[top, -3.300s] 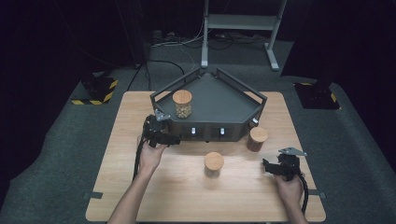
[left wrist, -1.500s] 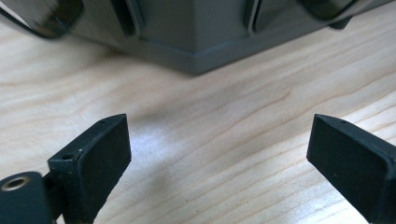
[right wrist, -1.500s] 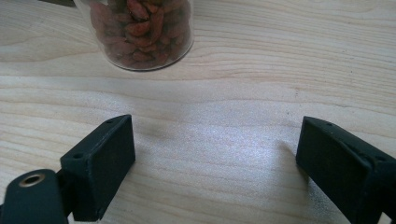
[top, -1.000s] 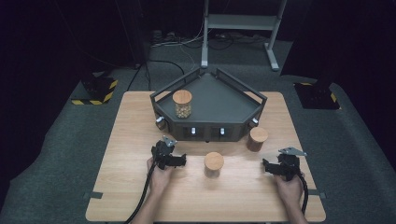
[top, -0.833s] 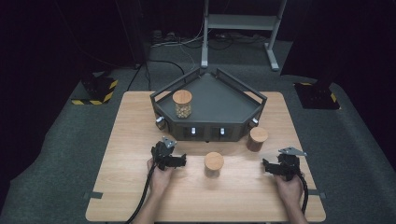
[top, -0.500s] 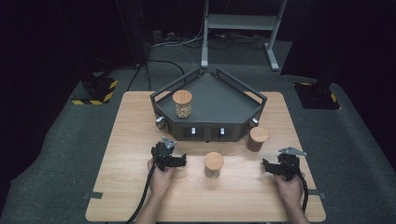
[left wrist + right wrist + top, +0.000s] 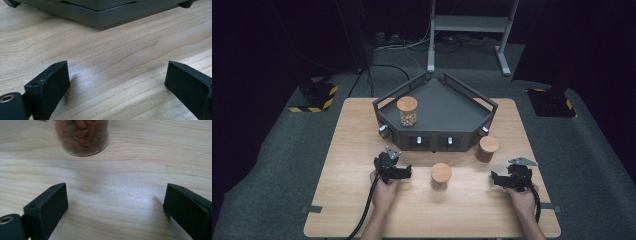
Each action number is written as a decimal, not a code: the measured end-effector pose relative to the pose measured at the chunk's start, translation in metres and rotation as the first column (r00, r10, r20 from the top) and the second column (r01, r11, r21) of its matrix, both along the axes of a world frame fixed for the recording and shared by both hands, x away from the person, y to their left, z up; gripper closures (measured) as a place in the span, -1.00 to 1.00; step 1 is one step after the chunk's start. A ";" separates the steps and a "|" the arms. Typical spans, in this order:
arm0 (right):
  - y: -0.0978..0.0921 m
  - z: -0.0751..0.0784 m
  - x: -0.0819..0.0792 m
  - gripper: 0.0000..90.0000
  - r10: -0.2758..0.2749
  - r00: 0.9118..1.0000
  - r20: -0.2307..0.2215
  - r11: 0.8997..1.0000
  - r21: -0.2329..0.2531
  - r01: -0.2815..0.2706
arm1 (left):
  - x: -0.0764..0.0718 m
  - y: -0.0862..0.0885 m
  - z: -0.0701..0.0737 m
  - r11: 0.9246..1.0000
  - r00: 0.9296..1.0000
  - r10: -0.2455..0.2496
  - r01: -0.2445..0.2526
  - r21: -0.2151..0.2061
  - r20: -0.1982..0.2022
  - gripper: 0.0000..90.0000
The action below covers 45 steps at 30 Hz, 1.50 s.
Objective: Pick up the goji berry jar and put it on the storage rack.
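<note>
Table (image 7: 342,150) of pale wood carries everything; both hands rest on its near half. Tray (image 7: 437,107), dark grey and angular with raised walls, sits beyond the fingers of both grippers; in the left gripper view its front edge (image 7: 105,17) runs across the top, well ahead of the jaws, bare wood between. Left gripper (image 7: 404,172) lies low on the table, held by the left hand (image 7: 384,192), jaws spread wide with nothing between them; right gripper (image 7: 494,180), in the right hand (image 7: 522,197), likewise stands wide apart and empty. Middle jar (image 7: 441,176), wooden-lidded, stands between the two grippers, just off the left fingertips and farther from the right ones; in the right gripper view its glass base with reddish-brown contents (image 7: 82,135) sits ahead of the jaws, offset toward the left finger (image 7: 47,205), not touching. Second jar (image 7: 487,149) stands beside the tray's front right corner, beyond the right gripper; third jar (image 7: 407,111), pale contents, stands inside the tray, far ahead of the left fingers.
</note>
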State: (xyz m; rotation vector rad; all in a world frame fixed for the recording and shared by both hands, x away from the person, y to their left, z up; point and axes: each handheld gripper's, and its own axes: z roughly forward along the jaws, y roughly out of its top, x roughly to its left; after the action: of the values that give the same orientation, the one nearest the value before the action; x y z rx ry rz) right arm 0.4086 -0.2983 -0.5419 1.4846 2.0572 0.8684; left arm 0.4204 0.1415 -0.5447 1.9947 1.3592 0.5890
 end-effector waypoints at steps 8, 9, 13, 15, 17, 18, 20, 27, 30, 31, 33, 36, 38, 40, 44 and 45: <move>0.018 0.009 -0.015 -0.88 0.118 0.993 0.027 0.991 0.056 -0.119 | 0.000 0.000 0.000 1.000 1.000 -0.001 0.001 0.000 0.000 -0.87; 0.023 0.011 -0.018 -0.88 0.138 0.990 0.032 0.988 0.067 -0.140 | 0.000 0.000 0.000 1.000 1.000 -0.001 0.001 0.000 0.000 -0.87; 0.040 0.014 -0.022 -0.88 0.242 0.970 0.011 0.967 0.082 -0.242 | 0.000 0.000 0.000 1.000 1.000 -0.001 0.001 0.000 0.000 -0.87; 0.049 0.014 -0.024 -0.88 0.281 0.960 0.009 0.956 0.088 -0.281 | 0.000 0.000 0.000 1.000 1.000 -0.001 0.001 0.000 0.000 -0.87; 0.052 0.015 -0.025 -0.88 0.294 0.956 0.009 0.952 0.091 -0.293 | 0.000 0.000 0.000 1.000 1.000 -0.001 0.001 0.000 0.000 -0.87; 0.059 0.014 -0.026 -0.88 0.321 0.947 0.009 0.941 0.106 -0.320 | 0.000 0.000 0.000 1.000 1.000 -0.001 0.001 0.000 0.000 -0.87; 0.066 0.013 -0.027 -0.88 0.344 0.939 0.007 0.932 0.119 -0.342 | 0.000 0.000 0.000 1.000 1.000 -0.001 0.001 0.000 0.000 -0.87; 0.092 0.012 -0.032 -0.86 0.408 0.913 0.013 0.904 0.129 -0.407 | 0.000 0.000 0.000 1.000 1.000 -0.001 0.001 0.000 0.000 -0.87; 0.102 0.010 -0.033 -0.86 0.431 0.902 0.009 0.894 0.128 -0.429 | 0.000 0.000 0.000 1.000 1.000 0.000 0.000 0.000 0.000 -0.87; 0.106 0.010 -0.033 -0.86 0.438 0.899 0.006 0.891 0.129 -0.435 | 0.000 0.000 0.000 1.000 1.000 0.000 0.000 0.000 0.000 -0.87; 0.112 0.009 -0.033 -0.86 0.451 0.892 0.005 0.883 0.138 -0.448 | -0.001 0.000 0.000 1.000 1.000 0.000 0.000 0.000 0.000 -0.87; 0.120 0.010 -0.034 -0.85 0.469 0.883 0.004 0.875 0.135 -0.465 | 0.000 0.000 0.000 1.000 1.000 -0.001 0.001 0.000 0.000 -0.87; 0.126 0.011 -0.034 -0.85 0.482 0.876 0.004 0.868 0.137 -0.478 | -0.001 0.000 0.000 1.000 1.000 -0.001 0.001 0.000 0.000 -0.87; 0.131 0.012 -0.034 -0.85 0.493 0.870 0.007 0.861 0.137 -0.489 | -0.001 0.000 0.000 1.000 1.000 0.000 0.000 0.000 0.000 -0.87; 0.141 0.012 -0.035 -0.84 0.512 0.859 0.012 0.849 0.140 -0.509 | -0.001 0.000 0.000 1.000 1.000 0.000 0.000 0.000 0.000 -0.87; 0.142 0.011 -0.035 -0.83 0.517 0.856 0.015 0.847 0.139 -0.513 | -0.001 0.000 0.000 1.000 1.000 0.000 0.000 0.000 0.000 -0.87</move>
State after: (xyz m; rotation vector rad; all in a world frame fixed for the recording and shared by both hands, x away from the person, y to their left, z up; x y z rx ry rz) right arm 0.3732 -0.1559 -0.5305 1.0033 2.5087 1.2186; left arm 0.4199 0.1414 -0.5448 1.9947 1.3591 0.5887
